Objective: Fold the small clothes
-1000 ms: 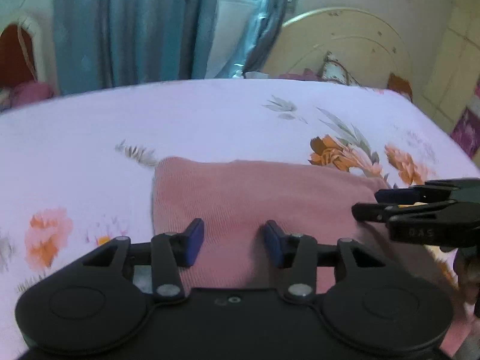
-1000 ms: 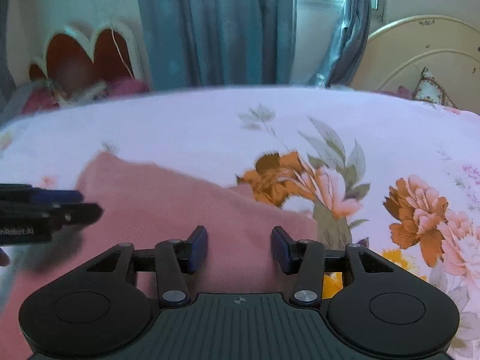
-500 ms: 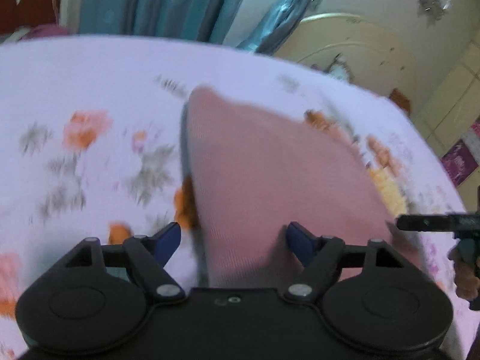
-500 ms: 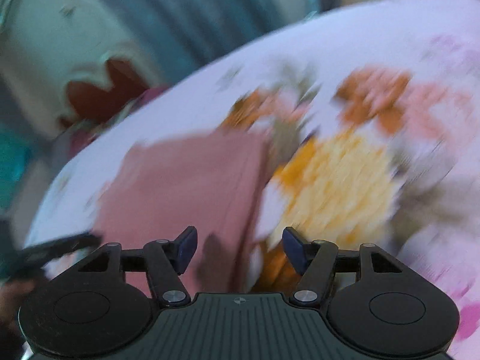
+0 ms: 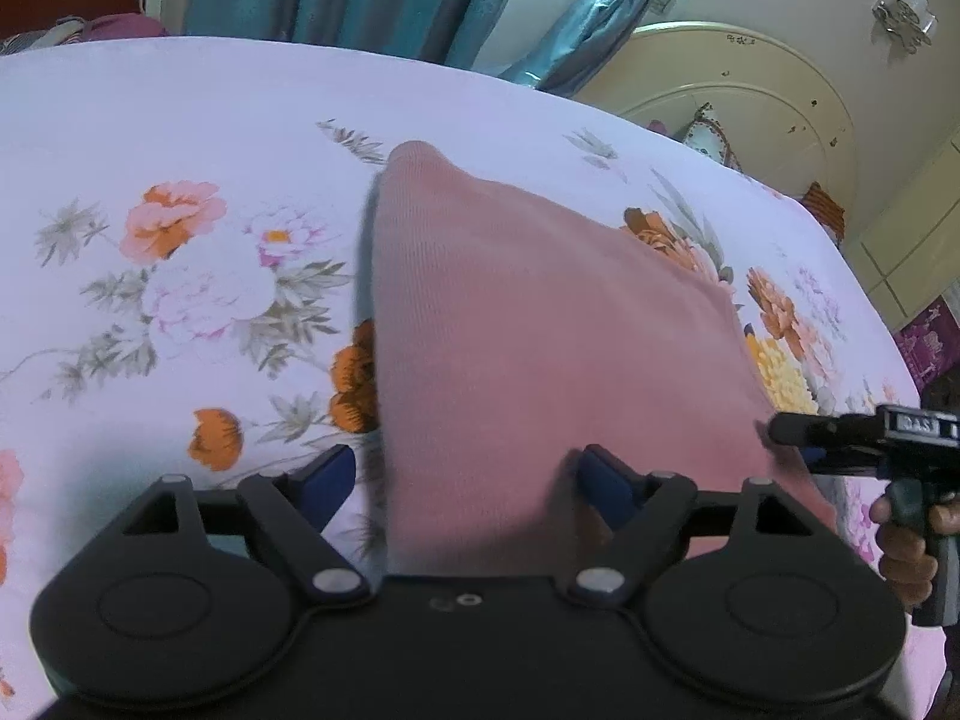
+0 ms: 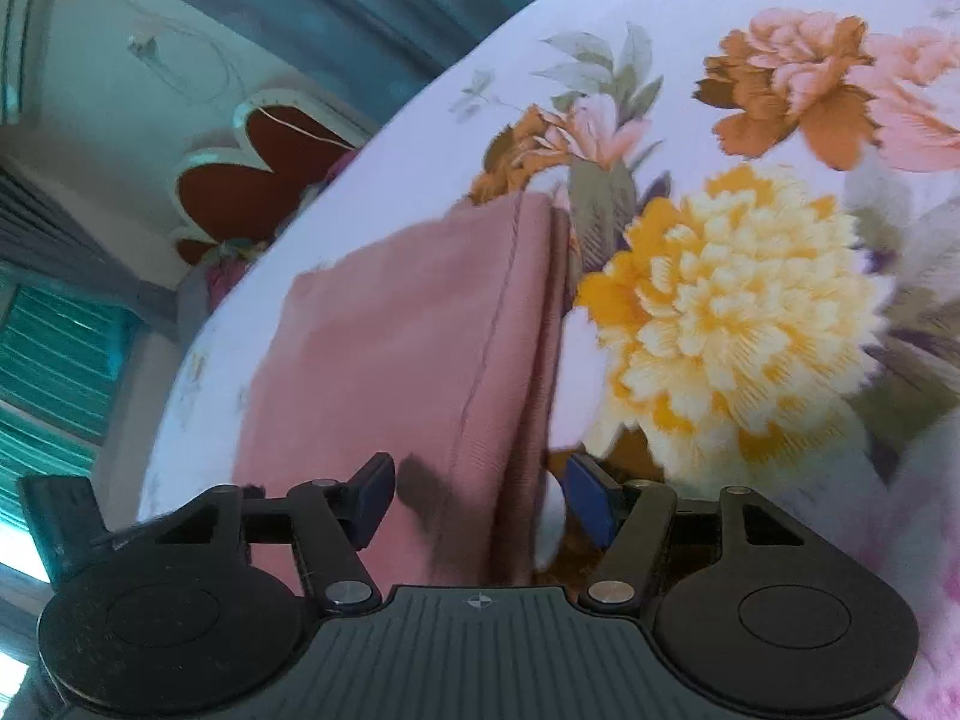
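**Now: both tongs spread at the near corners, set up for the next fold**

Pink cloth (image 5: 540, 330) lies flat on the flowered bedsheet (image 5: 180, 120), centre of the left view, already looking doubled: the right view shows stacked edges and a seam along its right side (image 6: 528, 330).

Left tongs (image 5: 465, 474): spread, straddling the cloth's left edge at bottom centre. One pad sits over the sheet, the other over the cloth. Nothing pinched.

Right tongs (image 6: 480, 492): spread, straddling the layered right edge at bottom centre of their own view. Also empty. In the left view they show at the right edge of frame, just beside the cloth's near right corner.

My read: between folds, at the re-grip stage. Next move needs both tongs to drop onto the near corners, catch every layer, close, then carry the near edge toward the far one in step. The risk is the right side grabbing only the top layer.
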Motion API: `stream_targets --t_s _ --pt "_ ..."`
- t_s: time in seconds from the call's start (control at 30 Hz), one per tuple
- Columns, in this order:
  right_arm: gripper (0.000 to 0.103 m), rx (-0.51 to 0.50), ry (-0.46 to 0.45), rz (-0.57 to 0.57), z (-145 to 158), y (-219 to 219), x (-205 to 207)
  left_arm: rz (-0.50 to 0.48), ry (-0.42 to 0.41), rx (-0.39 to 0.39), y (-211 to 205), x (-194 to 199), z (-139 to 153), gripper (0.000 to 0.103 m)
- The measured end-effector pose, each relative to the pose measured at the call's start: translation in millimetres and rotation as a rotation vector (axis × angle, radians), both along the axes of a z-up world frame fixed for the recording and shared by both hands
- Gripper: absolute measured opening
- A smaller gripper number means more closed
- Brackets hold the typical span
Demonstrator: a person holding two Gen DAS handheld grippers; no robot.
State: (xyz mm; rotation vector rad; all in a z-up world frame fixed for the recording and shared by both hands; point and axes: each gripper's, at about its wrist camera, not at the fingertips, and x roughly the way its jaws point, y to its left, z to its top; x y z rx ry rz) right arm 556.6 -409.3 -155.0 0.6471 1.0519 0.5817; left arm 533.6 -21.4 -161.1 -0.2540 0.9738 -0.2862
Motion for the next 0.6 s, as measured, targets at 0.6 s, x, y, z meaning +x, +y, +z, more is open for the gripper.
stream_targets --t_s 0.6 --pt "0.038 -0.066 -0.033 0.074 -1.5 26.0 16.8 -0.034 0.015 0.029 -17.8 15.4 -4.5 0.076"
